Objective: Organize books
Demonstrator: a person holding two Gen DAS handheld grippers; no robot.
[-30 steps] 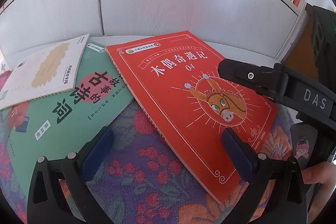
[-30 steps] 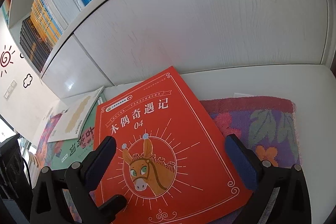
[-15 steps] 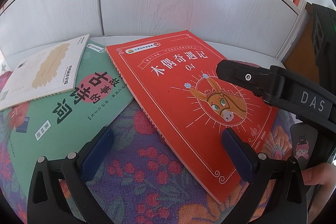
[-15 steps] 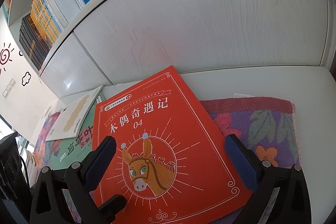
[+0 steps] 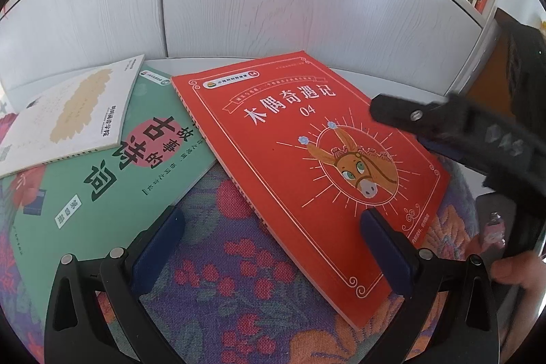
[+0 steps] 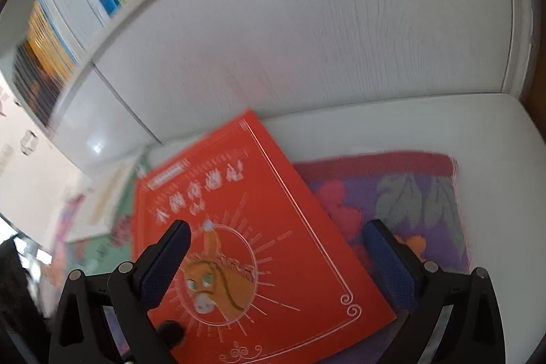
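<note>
Floral cloth point(image 5: 239, 289) on white ledge point(image 6: 443, 125) w/ red book point(image 5: 307, 166); shelves above.

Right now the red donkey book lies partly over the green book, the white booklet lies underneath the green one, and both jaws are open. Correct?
Not quite. The white booklet lies on top of the green book, not underneath; the left wrist view shows its corner covering the green cover. The rest holds: the red donkey book overlaps the green one, and the left gripper and right gripper have their jaws open.
</note>
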